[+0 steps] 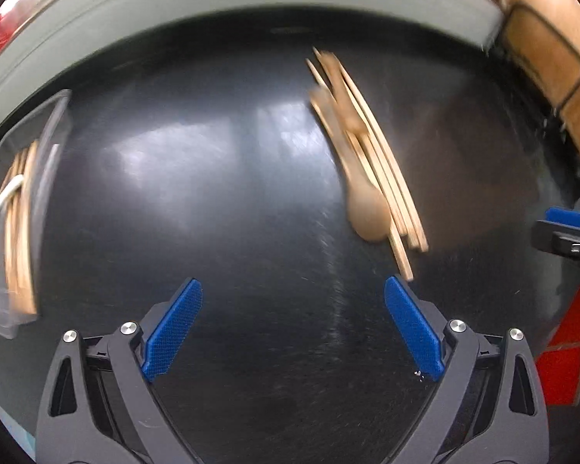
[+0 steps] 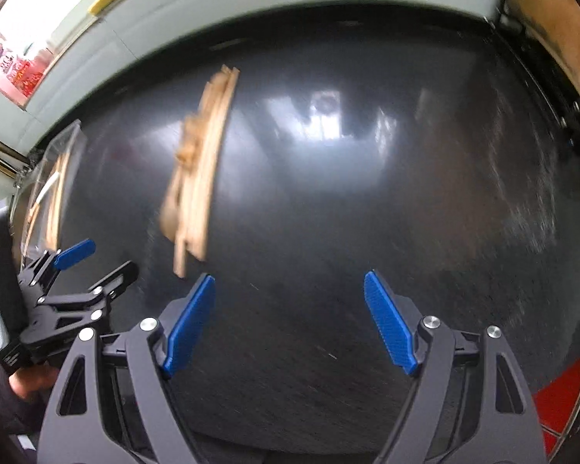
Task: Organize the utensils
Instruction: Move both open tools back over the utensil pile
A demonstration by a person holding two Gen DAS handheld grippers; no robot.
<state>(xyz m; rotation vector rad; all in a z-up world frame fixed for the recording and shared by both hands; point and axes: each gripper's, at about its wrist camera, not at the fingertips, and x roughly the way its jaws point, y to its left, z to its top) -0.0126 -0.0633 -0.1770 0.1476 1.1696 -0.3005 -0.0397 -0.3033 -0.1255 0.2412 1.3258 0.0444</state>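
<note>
Ahead of both your grippers, on the dark glossy tabletop (image 1: 212, 193), lies the loose bundle of wooden utensils (image 1: 371, 162): flat sticks stacked together with a wooden spoon (image 1: 367, 212) whose bowl faces you. Your left gripper (image 1: 294, 328) has its jaws spread wide with nothing between the blue pads (image 1: 174, 328), and your right gripper (image 2: 288, 321) is just as wide and just as empty. From the left wrist view the bundle sits up and to the right of the fingers, its near end just beyond the right-hand pad; from the right wrist view the same bundle (image 2: 197, 178) sits up and to the left, its near end just above the left-hand pad. So the pile lies between your two hands, and neither looks clearly nearer, though motion blur makes that hard to judge. Its long axis runs away from you, roughly in line with the fingers, leaning slightly, so your jaws would close across the width of the sticks. Far to your left stands the clear container (image 1: 23, 212), already holding more wooden sticks and something white, well apart from the bundle; that is likely where the pile should go.
</note>
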